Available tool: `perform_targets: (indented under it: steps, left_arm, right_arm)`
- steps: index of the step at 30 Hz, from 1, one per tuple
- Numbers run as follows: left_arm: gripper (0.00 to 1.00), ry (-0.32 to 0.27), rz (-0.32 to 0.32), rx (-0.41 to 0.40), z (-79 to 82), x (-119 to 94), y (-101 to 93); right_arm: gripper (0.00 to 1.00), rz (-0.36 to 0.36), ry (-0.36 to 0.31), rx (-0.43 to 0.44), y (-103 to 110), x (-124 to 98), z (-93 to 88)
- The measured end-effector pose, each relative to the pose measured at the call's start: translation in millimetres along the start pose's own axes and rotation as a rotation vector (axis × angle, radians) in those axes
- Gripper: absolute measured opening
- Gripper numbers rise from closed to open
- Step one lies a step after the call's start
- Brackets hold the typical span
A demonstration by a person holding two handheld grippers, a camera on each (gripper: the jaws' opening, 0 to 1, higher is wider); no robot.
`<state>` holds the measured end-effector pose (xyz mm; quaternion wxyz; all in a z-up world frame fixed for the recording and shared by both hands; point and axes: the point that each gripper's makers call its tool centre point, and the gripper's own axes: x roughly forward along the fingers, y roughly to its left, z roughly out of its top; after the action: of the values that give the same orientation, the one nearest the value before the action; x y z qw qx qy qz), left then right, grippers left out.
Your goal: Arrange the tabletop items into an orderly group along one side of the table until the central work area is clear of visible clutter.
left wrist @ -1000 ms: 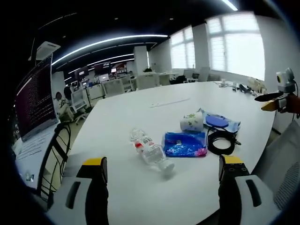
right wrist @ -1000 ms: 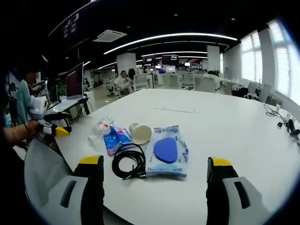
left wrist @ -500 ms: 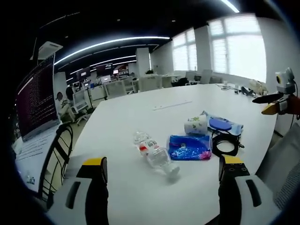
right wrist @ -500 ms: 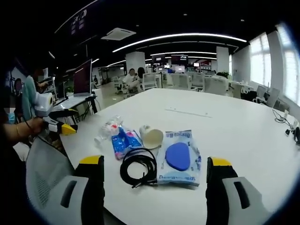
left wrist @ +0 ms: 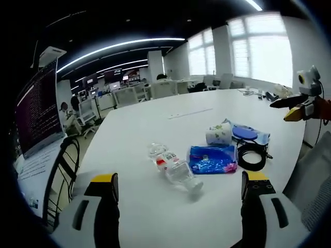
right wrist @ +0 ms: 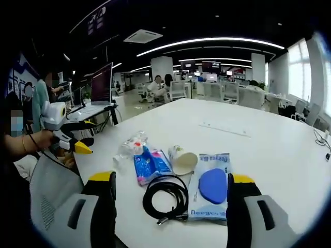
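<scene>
- Clutter lies in one loose cluster near the curved edge of the large white round bench (left wrist: 155,129): a clear crushed plastic bottle with a red label (left wrist: 173,169), a flat blue glossy packet (left wrist: 211,159), a small white paper cup with a green print lying on its side (left wrist: 219,134), a coil of black cable (left wrist: 252,155) and a pale blue wet-wipe pack with a dark blue oval lid (right wrist: 212,186).
- Left hand-held gripper (left wrist: 181,199) hangs above the near edge of the bench with its jaws spread wide and nothing between them; the bottle is the closest thing in front of it.
- Right hand-held gripper (right wrist: 170,199) is also spread wide and holds nothing; the cable coil and the wipe pack lie just ahead of it. In the left gripper view it shows at the far right (left wrist: 300,101).
- No item is yet taken, so I judge that the grouping has not started.
- Risk with the bottle: it lies on its side and is round, so a push or an off-centre grip may make it roll away toward the bench edge.
- Risk with the cable: it touches or nearly touches the blue packet and the wipe pack, and a loose end sticks out; lifting it may uncoil it or drag its neighbours.
- Risk with the cup: it is light and lies open on its side, so hard closing can crush it, and a nudge can make it roll.
- Risk with the two flat packs: the jaws may slip on the smooth film.
</scene>
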<state>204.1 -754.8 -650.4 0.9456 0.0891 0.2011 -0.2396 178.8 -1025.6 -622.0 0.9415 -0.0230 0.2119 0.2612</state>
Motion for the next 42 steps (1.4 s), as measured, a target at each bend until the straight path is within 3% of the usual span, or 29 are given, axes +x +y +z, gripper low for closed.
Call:
perform_targets:
  steps: [14, 26, 34, 42]
  left_arm:
    - [0.97, -0.015, -0.023, 0.017, -2.2, 7, 1.9]
    - [0.97, -0.016, -0.048, 0.026, -6.3, 13, -1.0]
    - [0.97, 0.0, -0.095, 0.064, -10.2, 23, -4.6]
    - [0.97, 0.005, -0.101, 0.067, -15.8, 29, 2.5]
  right_arm:
    - [0.84, 0.129, -0.004, -0.018, 32, 45, 15.8]
    - [0.82, 0.221, 0.025, -0.049, 59, 83, 14.7]
    - [0.8, 0.291, 0.035, -0.071, 87, 114, 18.0]
    - [0.78, 0.337, 0.047, -0.057, 108, 140, 15.6]
